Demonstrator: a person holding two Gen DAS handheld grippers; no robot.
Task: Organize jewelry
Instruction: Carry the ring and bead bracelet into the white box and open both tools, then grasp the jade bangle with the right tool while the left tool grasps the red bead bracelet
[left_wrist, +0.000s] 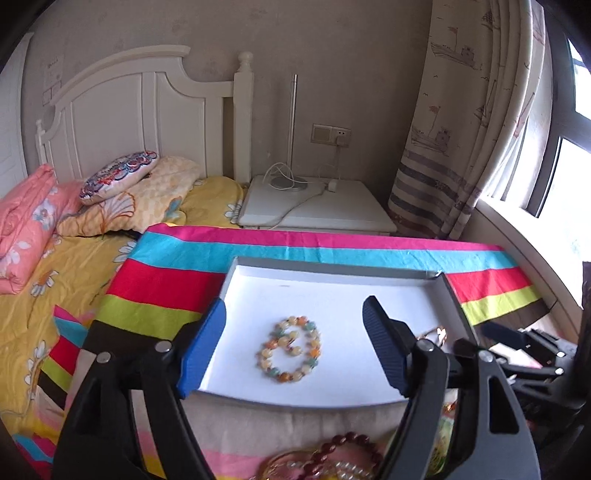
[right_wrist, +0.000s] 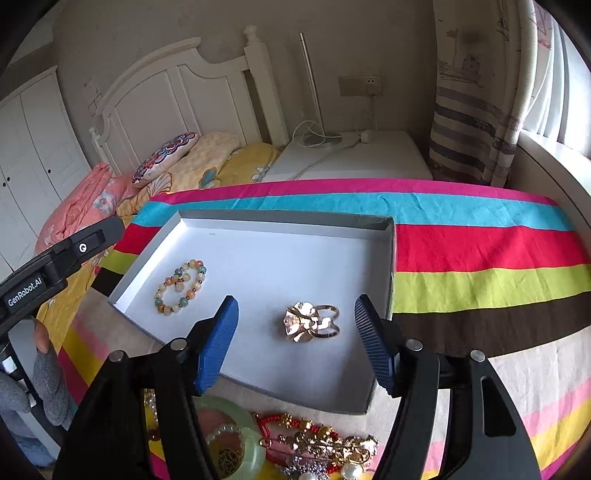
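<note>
A shallow white box (left_wrist: 332, 267) (right_wrist: 391, 266) lies on a striped cloth. In it lie a coiled pastel bead bracelet (left_wrist: 290, 349) (right_wrist: 181, 286) and a gold flower ring (right_wrist: 312, 321). My left gripper (left_wrist: 293, 347) is open, its jaws either side of the bracelet, above it. My right gripper (right_wrist: 295, 336) is open and empty, its jaws either side of the gold ring. A pile of jewelry (right_wrist: 317, 443) lies in front of the box: a green jade bangle (right_wrist: 255, 446), red cord pieces, gold brooches, pearls, and dark red beads (left_wrist: 343, 450).
The striped cloth (right_wrist: 480, 243) covers the table. A bed with yellow sheets and pillows (left_wrist: 122, 195) is to the left, a white nightstand (left_wrist: 317, 206) with a lamp and cable behind, and a curtain and window to the right. The left gripper's body (right_wrist: 48, 273) shows at left.
</note>
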